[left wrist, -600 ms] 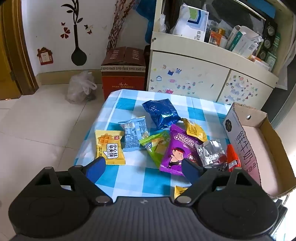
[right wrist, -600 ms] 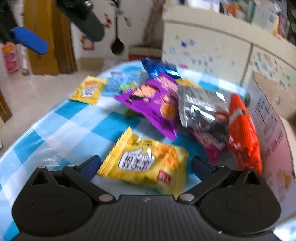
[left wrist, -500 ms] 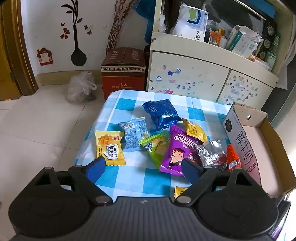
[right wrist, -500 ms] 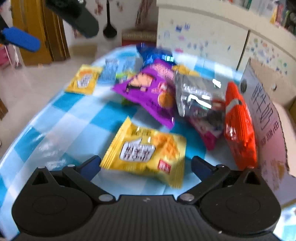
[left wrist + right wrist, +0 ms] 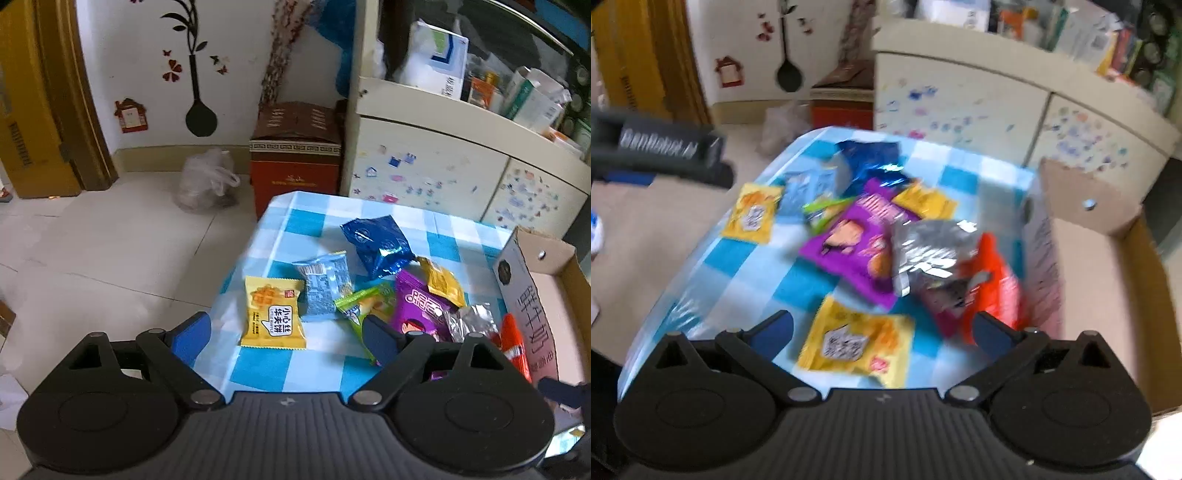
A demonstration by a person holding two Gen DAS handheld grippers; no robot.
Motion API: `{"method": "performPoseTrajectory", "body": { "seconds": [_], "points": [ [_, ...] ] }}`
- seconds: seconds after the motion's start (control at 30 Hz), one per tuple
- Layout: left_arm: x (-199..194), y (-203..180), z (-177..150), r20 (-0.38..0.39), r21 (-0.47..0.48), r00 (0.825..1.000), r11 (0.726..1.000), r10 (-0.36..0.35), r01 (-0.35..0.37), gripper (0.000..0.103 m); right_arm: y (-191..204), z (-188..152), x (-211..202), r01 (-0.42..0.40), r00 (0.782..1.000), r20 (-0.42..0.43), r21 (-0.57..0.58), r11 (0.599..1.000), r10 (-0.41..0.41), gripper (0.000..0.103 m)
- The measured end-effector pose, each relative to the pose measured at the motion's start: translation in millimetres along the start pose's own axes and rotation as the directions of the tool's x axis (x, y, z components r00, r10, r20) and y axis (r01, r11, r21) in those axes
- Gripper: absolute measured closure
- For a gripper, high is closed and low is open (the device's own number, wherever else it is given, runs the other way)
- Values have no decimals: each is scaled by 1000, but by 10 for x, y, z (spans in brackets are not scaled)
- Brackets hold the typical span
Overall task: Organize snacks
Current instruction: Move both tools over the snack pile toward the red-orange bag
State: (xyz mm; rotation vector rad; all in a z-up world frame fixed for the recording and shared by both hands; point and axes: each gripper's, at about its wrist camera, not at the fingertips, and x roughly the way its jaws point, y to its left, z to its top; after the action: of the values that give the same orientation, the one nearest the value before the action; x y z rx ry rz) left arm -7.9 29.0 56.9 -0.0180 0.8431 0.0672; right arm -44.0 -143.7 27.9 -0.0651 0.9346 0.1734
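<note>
A: Left wrist view. Where do the snacks lie relative to the left gripper [image 5: 286, 330]?

B: Its jaws stand apart with nothing between the pads. The yellow waffle packet [image 5: 273, 313] lies flat on the counter [image 5: 306, 363], in the gap between the 2 jaws as seen from this camera but beyond their tips. The pale blue packet [image 5: 325, 285] lies just past it, the dark blue bag [image 5: 378, 242] farther still. The green packet [image 5: 364, 304] and the purple bag [image 5: 419, 308] sit beside the right-hand jaw, partly hidden by it.

A: Right wrist view. And the right gripper [image 5: 882, 328]?

B: Jaws wide apart, clamped on nothing. A second yellow packet [image 5: 855, 341] lies on the checked cloth between the 2 jaws, near their tips; the picture is blurred, so contact cannot be told. The silver bag [image 5: 929, 251] overlaps the purple bag and the orange packet [image 5: 995, 286], which lies against the wall of the cardboard box [image 5: 1108, 295].

A: Where is the box?

B: At the counter's right edge, its interior open to view. The left gripper's body appears at the upper left of this view, above the floor.
</note>
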Motion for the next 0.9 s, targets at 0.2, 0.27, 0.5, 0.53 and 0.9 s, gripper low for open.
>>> {"method": "performPoseTrajectory", "body": {
  "seconds": [0.2, 0.27, 0.5, 0.53, 0.9],
  "points": [
    [6, -14, 5, 28, -4, 999, 999, 41, -41, 0, -61, 217, -114, 68, 998, -4, 14, 998, -68, 1],
    [32, -17, -10, 18, -2, 999, 999, 39, -39, 0, -173, 255, -86, 58, 998, 1, 52, 997, -58, 1],
    [137, -56, -102, -43, 2, 999, 1000, 22, -22, 0, -190, 287, -2, 103, 994, -31, 81, 991, -101, 1],
    [140, -67, -120, -42, 6, 999, 1000, 28, -27, 0, -190, 290, -7, 101, 995, -29, 82, 991, -99, 1],
    [211, -186, -212, -76, 73, 994, 995, 75, -70, 0, -215, 311, 20, 96, 994, -54, 112, 989, -91, 1]
  ]
}}
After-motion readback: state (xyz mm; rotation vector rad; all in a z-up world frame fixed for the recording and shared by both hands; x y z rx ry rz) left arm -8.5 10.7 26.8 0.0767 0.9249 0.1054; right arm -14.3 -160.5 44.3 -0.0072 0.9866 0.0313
